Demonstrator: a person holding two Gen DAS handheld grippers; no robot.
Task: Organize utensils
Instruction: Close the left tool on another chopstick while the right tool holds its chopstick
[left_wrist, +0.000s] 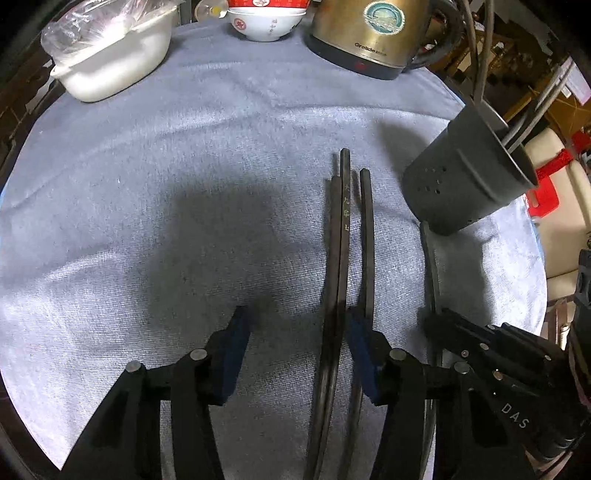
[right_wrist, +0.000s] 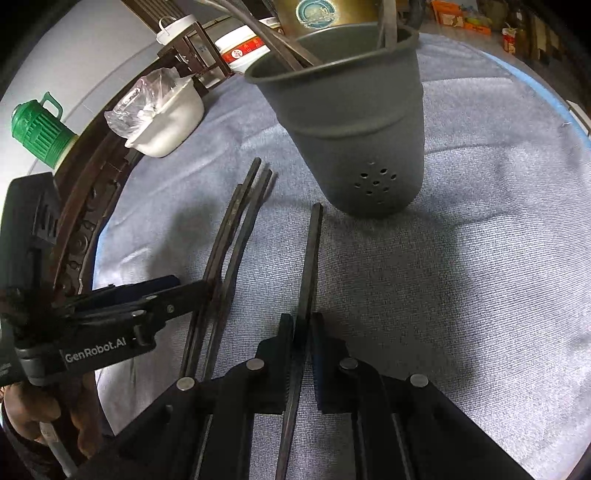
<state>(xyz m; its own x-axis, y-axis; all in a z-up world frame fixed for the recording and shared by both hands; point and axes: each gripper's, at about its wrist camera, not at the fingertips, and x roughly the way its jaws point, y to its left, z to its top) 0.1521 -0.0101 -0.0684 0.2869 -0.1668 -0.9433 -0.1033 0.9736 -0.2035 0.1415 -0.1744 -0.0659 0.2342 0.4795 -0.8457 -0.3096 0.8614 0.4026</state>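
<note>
Right gripper (right_wrist: 301, 354) is clamped on one chopstick (right_wrist: 312, 258) near the grey holder (right_wrist: 354, 122), left gripper (left_wrist: 295, 354) half-open over three chopsticks (left_wrist: 345, 229) on the towel, so it might grab several.

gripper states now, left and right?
Left gripper: open, astride loose black chopsticks on the cloth.
Right gripper: shut on single black chopstick.
</note>
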